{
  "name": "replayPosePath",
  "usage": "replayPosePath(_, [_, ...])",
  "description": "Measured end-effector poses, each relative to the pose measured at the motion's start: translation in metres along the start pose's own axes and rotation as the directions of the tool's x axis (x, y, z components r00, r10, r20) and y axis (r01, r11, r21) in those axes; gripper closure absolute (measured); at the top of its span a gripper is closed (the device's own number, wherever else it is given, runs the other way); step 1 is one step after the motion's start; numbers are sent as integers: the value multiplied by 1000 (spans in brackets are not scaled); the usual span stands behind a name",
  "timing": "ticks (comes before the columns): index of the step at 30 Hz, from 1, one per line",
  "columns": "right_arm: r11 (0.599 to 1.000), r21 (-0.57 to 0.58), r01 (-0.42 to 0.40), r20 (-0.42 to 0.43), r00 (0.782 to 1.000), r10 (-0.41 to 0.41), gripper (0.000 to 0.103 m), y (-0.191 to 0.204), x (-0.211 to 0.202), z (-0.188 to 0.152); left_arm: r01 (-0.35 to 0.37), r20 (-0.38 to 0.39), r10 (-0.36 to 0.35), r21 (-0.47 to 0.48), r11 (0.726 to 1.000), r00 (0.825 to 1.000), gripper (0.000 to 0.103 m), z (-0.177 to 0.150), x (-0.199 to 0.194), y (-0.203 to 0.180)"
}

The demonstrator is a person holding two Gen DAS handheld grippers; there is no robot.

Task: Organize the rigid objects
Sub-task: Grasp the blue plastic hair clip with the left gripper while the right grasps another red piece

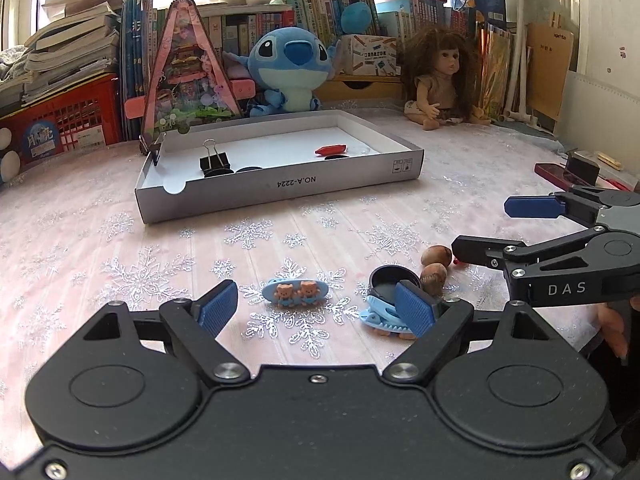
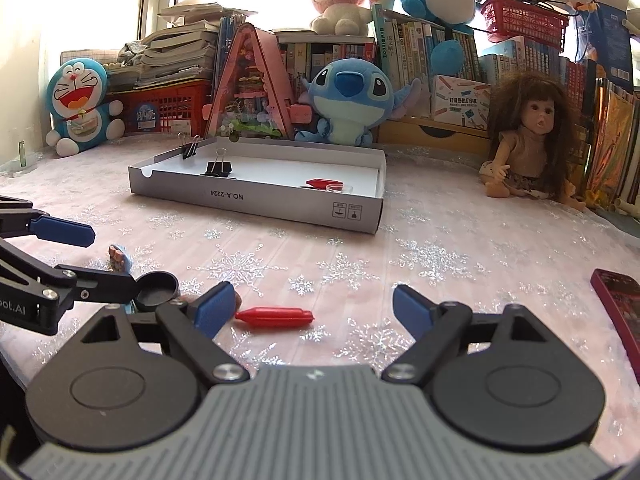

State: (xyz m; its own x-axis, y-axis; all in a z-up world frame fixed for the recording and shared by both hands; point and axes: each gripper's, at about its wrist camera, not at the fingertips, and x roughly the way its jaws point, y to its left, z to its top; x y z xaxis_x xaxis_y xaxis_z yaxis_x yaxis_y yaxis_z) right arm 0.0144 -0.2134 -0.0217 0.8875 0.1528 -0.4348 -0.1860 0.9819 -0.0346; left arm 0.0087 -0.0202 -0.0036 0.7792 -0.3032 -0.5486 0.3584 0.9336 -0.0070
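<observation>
In the left wrist view my left gripper (image 1: 316,312) stands open just above the cloth. A blue hair clip with two bears (image 1: 296,292) lies between its fingers, untouched. By its right finger lie a light blue claw clip (image 1: 378,318), a black round cap (image 1: 394,280) and two brown nuts (image 1: 435,266). In the right wrist view my right gripper (image 2: 314,312) is open and low, with a red crayon-shaped piece (image 2: 274,317) lying between its fingers, nearer the left one. The grey box tray (image 2: 256,196) holds a binder clip (image 2: 219,168) and a red piece (image 2: 324,183).
The right gripper (image 1: 492,228) enters the left wrist view from the right; the left gripper (image 2: 92,256) enters the right wrist view from the left. A dark red phone (image 2: 618,304) lies at the right. Plush toys, a doll (image 2: 524,144), books and red baskets line the back.
</observation>
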Motion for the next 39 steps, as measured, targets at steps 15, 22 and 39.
replayPosePath(15, [999, 4, -36, -29, 999, 36, 29, 3, 5, -7, 110, 16, -112, 77, 991, 994, 23, -9, -14, -13])
replayPosePath(22, [999, 24, -39, -32, 999, 40, 33, 4, 5, -7, 136, -8, -136, 65, 989, 991, 35, -13, -10, -21])
replayPosePath(39, [995, 89, -34, -22, 999, 36, 46, 15, 3, -7, 55, 6, -55, 0, 999, 998, 67, -9, -5, -8])
